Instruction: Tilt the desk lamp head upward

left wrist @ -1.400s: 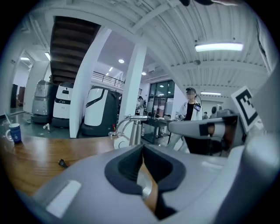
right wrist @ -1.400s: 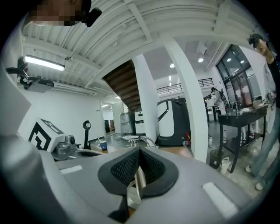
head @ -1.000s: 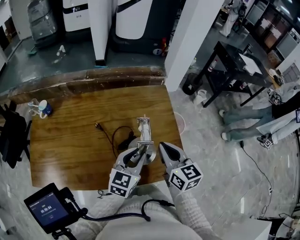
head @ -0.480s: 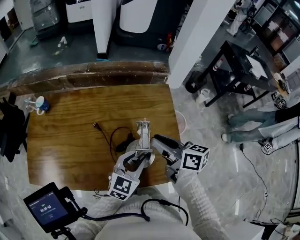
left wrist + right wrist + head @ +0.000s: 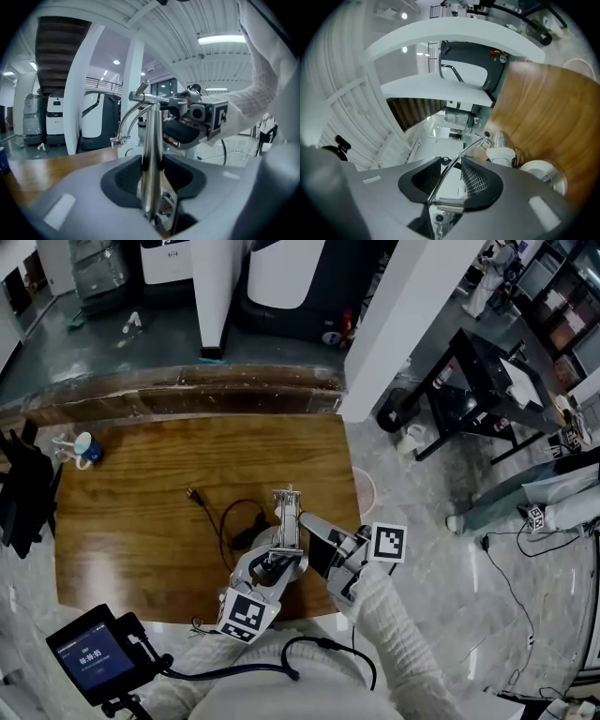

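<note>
A chrome desk lamp (image 5: 289, 510) stands near the front edge of the wooden table (image 5: 141, 521). My left gripper (image 5: 270, 563) is low at the lamp. Its upright pole (image 5: 152, 154) fills the gap between the pads, and the jaws are opening. My right gripper (image 5: 314, 532) reaches in from the right, higher up. The lamp's thin curved arm (image 5: 459, 159) runs between its opening jaws, with a gap at the left pad. Beyond them I see the chrome and white lamp head (image 5: 501, 149). In the left gripper view, the right gripper (image 5: 187, 127) is behind the pole.
The lamp's black cord (image 5: 234, 517) loops left across the table to a plug (image 5: 192, 491). A small mug (image 5: 84, 451) stands at the table's far left. A dark chair (image 5: 19, 502) is beside the left edge. A screen device (image 5: 94, 657) hangs below.
My right gripper has swung from the table's front edge in to the lamp's arm, turning on its side, and its jaws have opened. The left gripper stays at the pole.
</note>
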Motion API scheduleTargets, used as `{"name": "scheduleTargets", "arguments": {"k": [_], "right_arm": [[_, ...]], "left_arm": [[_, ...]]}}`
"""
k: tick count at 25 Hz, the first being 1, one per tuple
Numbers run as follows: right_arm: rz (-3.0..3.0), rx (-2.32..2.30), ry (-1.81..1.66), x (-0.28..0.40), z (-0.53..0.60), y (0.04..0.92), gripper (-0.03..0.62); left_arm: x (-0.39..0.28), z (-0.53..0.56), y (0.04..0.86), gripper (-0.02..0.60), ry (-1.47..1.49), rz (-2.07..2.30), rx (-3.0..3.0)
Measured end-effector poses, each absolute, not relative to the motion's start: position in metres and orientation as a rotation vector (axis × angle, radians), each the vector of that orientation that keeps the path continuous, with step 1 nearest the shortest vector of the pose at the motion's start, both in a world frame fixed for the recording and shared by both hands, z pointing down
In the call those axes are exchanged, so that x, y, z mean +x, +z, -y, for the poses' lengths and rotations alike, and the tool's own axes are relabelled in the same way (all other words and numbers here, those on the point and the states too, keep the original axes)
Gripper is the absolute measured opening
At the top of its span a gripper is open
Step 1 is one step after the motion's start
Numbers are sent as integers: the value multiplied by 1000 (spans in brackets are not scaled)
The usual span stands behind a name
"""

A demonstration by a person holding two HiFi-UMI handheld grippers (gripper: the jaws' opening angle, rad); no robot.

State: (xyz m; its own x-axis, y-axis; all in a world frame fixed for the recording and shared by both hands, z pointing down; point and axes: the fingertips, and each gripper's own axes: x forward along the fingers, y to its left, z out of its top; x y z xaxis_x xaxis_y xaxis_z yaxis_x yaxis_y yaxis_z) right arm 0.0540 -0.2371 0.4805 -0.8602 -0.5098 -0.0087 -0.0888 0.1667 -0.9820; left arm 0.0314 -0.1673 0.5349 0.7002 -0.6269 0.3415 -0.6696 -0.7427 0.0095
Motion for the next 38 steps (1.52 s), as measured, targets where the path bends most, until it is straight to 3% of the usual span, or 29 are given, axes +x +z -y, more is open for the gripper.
{"name": "scheduleTargets", "arguments": {"k": [24, 28, 38], "right_arm": [[-2011, -354, -1898, 35, 254, 492, 133], [-1943, -275, -1978, 27, 258, 497, 163], [-2224, -354, -1881, 19, 260, 491, 152]], "left_arm": [[38, 175, 541, 143, 514, 1065, 2759], [38, 175, 540, 143, 511, 1061, 2761], [39, 176, 541, 144, 507, 1052, 2753]]}}
